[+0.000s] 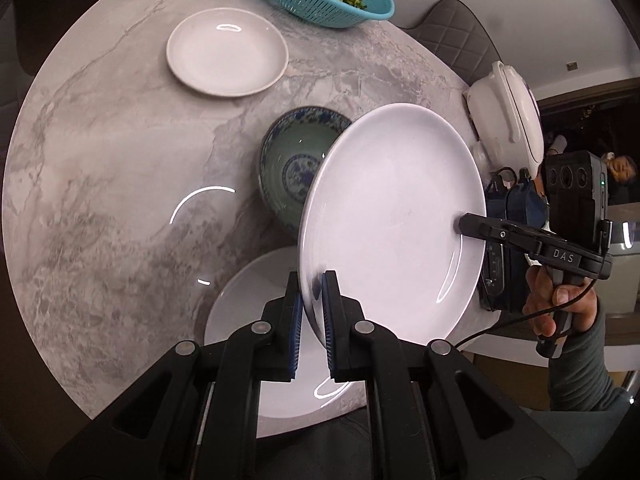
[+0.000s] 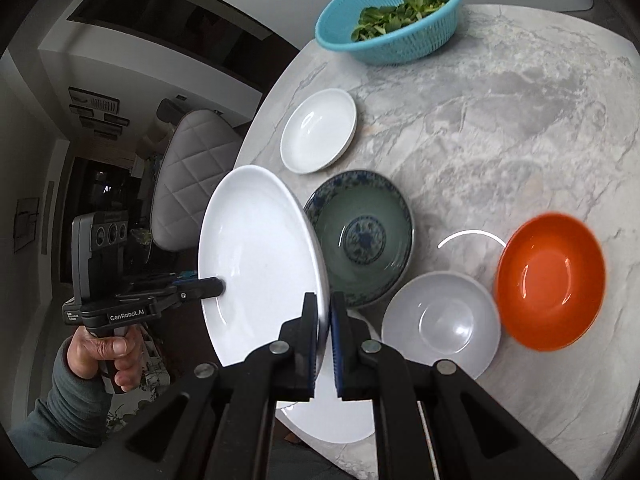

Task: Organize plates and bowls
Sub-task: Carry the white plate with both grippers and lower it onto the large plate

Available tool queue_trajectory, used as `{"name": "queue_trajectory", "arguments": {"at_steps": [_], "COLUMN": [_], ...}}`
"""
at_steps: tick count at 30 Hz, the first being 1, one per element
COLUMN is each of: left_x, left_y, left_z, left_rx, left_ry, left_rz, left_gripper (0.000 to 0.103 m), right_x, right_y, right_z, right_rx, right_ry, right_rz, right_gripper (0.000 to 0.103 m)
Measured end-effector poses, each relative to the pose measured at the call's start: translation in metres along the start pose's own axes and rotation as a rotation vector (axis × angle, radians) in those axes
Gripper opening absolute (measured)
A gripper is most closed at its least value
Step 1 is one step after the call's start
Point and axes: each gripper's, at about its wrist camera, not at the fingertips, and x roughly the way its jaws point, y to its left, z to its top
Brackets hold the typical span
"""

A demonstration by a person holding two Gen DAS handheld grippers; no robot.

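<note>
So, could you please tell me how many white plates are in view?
3. The held plate is tilted in the air, pinched by the left claw and right claw. A bigger plate lies beneath it. The small plate sits near the basket.

White plate tilted above table
</note>
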Motion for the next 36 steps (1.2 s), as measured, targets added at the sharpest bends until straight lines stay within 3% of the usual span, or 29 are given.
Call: {"name": "queue_trajectory", "arguments": {"at_steps": [8, 15, 20, 27, 36], "left_x": [0.001, 0.044, 0.068, 0.089, 0.108], "left_y": [0.030, 0.047, 0.054, 0.057, 0.055], "left_z": [-0.076, -0.123, -0.133, -0.131, -0.134], "left_rx": [-0.031, -0.043, -0.031, 0.001, -0.014], "left_ry": [0.020, 0.053, 0.051, 0.048, 0.056], "left_rz": [-0.016, 0.032, 0.092, 0.167, 0.185], "left_gripper": [0.008, 0.008, 0.009, 0.011, 0.011], "right_x": [0.026, 0.063, 0.089, 0.105, 0.120], "right_y": [0.020, 0.008, -0.006, -0.014, -0.018], "right_z": [-0.059, -0.103, -0.125, -0.127, -0.130], "right_rx": [0.017, 0.057, 0.092, 0.078, 0.034], "right_ry": [0.033, 0.061, 0.076, 0.070, 0.084], "right_rz": [-0.005, -0.082, -0.140, -0.206, -0.290], "right_gripper": [0.008, 0.008, 0.008, 0.010, 0.012]}}
